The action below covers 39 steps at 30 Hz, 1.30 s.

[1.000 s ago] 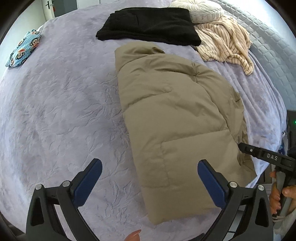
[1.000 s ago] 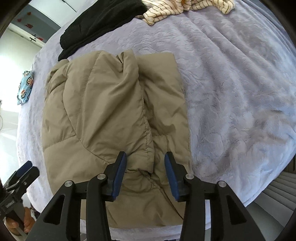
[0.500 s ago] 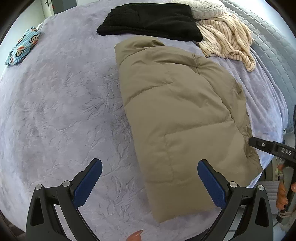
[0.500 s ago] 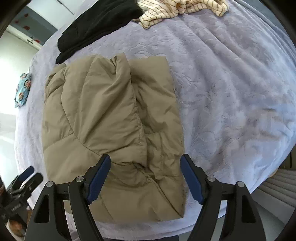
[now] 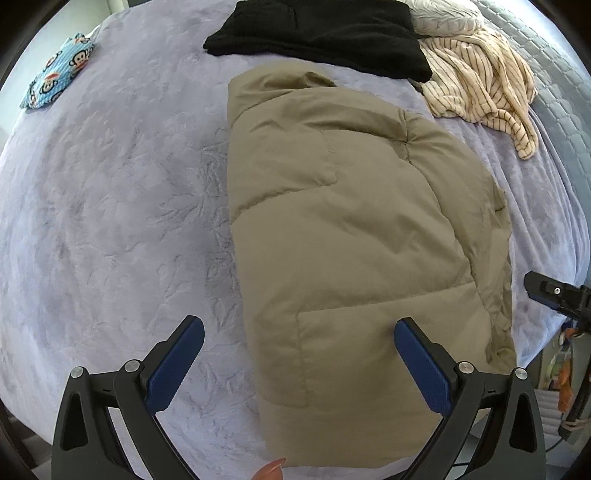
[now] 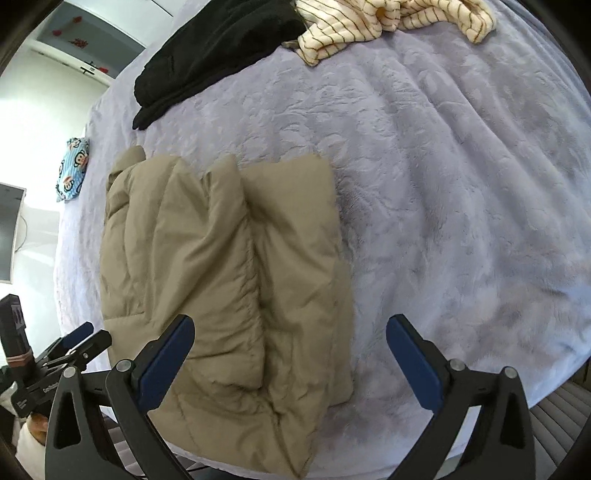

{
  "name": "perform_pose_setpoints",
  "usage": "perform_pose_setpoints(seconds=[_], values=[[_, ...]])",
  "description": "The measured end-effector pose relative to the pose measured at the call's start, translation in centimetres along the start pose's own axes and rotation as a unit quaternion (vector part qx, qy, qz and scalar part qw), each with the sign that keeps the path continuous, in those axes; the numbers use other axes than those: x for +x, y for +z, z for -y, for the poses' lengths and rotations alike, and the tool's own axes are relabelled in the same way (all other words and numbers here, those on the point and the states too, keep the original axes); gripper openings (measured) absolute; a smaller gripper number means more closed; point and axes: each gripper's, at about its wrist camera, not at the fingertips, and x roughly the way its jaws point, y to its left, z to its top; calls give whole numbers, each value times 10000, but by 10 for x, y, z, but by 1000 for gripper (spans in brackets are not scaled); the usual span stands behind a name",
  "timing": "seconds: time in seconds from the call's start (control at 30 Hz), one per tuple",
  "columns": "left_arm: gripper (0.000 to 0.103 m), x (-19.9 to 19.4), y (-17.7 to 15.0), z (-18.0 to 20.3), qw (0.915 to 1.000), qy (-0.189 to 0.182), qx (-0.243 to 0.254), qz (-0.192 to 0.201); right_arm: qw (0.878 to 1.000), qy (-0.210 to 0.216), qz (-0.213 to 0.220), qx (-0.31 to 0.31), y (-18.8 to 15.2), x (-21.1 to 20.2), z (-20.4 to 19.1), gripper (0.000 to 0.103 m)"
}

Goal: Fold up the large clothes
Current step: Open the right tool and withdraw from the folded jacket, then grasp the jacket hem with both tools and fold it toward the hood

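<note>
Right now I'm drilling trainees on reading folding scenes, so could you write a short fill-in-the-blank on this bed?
The folded jacket is ____ in colour.
Beyond it, the black garment lies beside a cream one with dark ____.
The right gripper's jaws are opening, and they grip ____.
The cartoon ____ cloth lies at the blanket's far corner.

Missing words: tan; stripes; nothing; monkey

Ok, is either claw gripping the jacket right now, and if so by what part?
Neither. The left claw is open above the tan jacket. The right claw is opening, its pads clear of the jacket's folded edge below.
</note>
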Motion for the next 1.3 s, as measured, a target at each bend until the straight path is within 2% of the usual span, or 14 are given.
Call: perform_pose_setpoints(seconds=[0.1, 0.27, 0.43, 0.47, 0.5, 0.57, 0.63, 0.7, 0.8, 0.87, 1.0, 1.07, 1.2, 1.3], values=[[103, 5, 3, -2, 9999, -127, -81, -23, 9999, 94, -114, 53, 5, 7, 9, 103], [103, 13, 12, -17, 9988, -318, -365, -12, 9990, 435, -47, 63, 13, 11, 22, 103], [103, 23, 24, -36, 9943, -865, -611, -78, 9944, 998, -346, 105, 22, 23, 30, 103], [103, 26, 25, -40, 9918, -1097, -640, -134, 9913, 1229, -457, 124, 25, 28, 31, 103], [103, 33, 27, -46, 9860, -1486, -709, -263, 9893, 1353, -534, 127, 27, 31, 31, 103], [103, 42, 30, -57, 9753, -2001, -858, -361, 9849, 1572, -717, 116, 32, 40, 30, 103], [103, 51, 33, -65, 9660, -2387, -899, -412, 9802, 1758, -909, -15, 38, 50, 25, 103], [103, 60, 35, -69, 9622, -2531, -894, -459, 9783, 1792, -1022, -196, 39, 59, 18, 103], [103, 79, 39, -74, 9556, -2748, -876, -599, 9796, 1558, -1213, -370, 46, 81, 13, 103], [103, 95, 41, -76, 9472, -2986, -935, -705, 9785, 1504, -1372, -339, 53, 98, 15, 103], [103, 121, 41, -76, 9312, -3335, -1178, -881, 9662, 1975, -1658, -8, 60, 127, 20, 103], [103, 127, 43, -72, 9272, -3414, -1243, -911, 9591, 2264, -1693, 137, 61, 136, 18, 103], [103, 124, 47, -56, 9377, -3169, -1140, -859, 9551, 2408, -1698, 309, 60, 144, 10, 103], [96, 112, 49, -45, 9494, -2887, -1017, -704, 9536, 2393, -1752, 509, 58, 146, 7, 101]])
